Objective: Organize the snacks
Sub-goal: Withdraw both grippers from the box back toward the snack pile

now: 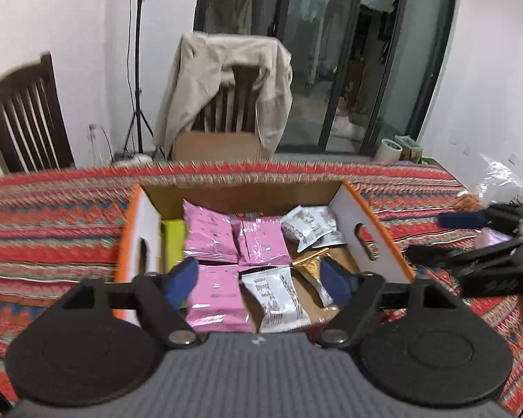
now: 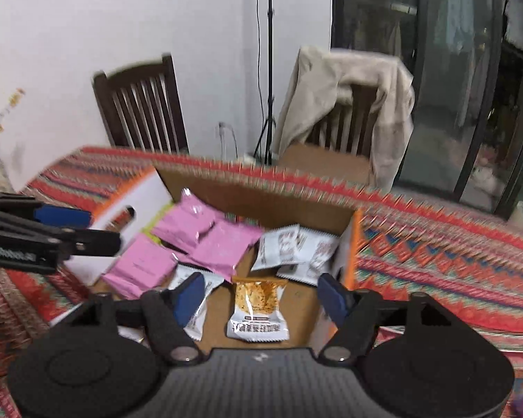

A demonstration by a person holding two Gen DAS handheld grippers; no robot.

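An open cardboard box (image 1: 369, 233) with orange-edged white flaps sits on the patterned tablecloth and holds snack packets. Pink packets (image 1: 209, 230) lie at its left and middle, white printed packets (image 1: 307, 226) at the right, and a gold and white packet (image 2: 258, 310) near the front. My left gripper (image 1: 259, 280) is open and empty over the box's near side. My right gripper (image 2: 261, 296) is open and empty above the gold and white packet. Each gripper shows at the edge of the other's view: the right one (image 1: 449, 237), the left one (image 2: 83, 226).
The box (image 2: 348, 244) stands on a red patterned tablecloth (image 1: 52, 216). Two dark wooden chairs (image 1: 24, 115) stand behind the table, one draped with a beige jacket (image 1: 226, 80). A light stand (image 1: 136, 69) and glass doors are further back. A clear plastic bag (image 1: 498, 177) lies at the far right.
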